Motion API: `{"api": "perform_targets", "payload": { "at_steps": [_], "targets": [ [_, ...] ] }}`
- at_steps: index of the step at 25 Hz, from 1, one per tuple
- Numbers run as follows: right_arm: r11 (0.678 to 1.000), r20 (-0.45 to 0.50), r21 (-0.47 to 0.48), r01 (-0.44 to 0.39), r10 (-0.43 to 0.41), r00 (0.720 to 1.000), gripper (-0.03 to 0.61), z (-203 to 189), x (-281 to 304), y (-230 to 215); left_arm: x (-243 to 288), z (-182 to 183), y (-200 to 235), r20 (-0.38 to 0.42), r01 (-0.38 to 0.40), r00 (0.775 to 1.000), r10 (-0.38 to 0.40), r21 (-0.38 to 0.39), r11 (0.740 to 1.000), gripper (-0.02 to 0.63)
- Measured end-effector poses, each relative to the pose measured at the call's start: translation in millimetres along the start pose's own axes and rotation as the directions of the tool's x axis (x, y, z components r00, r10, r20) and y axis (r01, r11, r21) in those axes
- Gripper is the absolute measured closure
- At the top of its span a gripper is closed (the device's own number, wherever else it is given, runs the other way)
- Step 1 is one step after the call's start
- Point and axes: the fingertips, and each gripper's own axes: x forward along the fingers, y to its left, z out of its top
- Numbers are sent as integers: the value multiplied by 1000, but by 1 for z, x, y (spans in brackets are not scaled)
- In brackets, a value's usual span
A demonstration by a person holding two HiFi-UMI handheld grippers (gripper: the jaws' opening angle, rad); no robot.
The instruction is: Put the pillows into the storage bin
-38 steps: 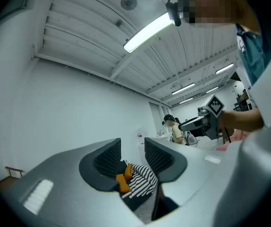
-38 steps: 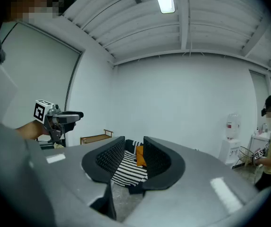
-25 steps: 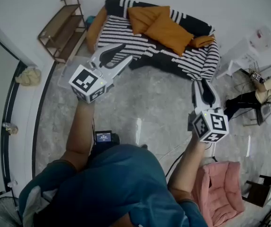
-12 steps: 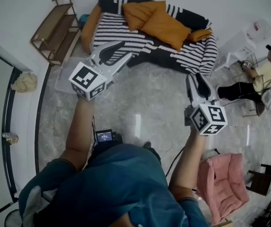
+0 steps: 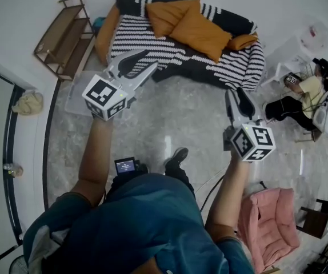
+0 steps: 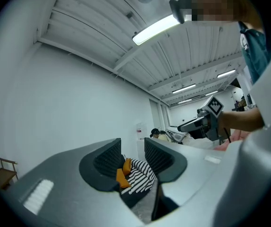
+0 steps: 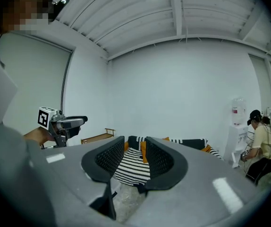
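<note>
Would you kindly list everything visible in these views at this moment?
sofa: one, black-and-white striped, against the far wall.
pillows: four, orange, on the sofa, two mid-back and one at each end.
storage bin: one, clear, on the floor by the sofa's picture-left end.
shelf: one, wooden, by the wall beyond the bin.
cushion: one, pink, on the floor at lower right.
seated person: one, at the far right.
left claw: one, grey, open, empty.
right claw: one, grey, open, empty.
</note>
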Motion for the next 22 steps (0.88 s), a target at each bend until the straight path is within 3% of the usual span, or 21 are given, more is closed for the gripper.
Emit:
{"api": "perform_targets", "payload": {
  "at_steps": [11, 22],
  "targets": [
    [996, 4, 33, -84, 84, 996, 442, 8, 65, -103, 97, -15, 27, -61, -90, 994, 90, -3, 996, 462],
    [992, 36, 52, -118, 116, 993, 442, 23, 85, -210, 202, -11, 17, -87, -117, 989, 120, 42, 992, 462]
  ]
}}
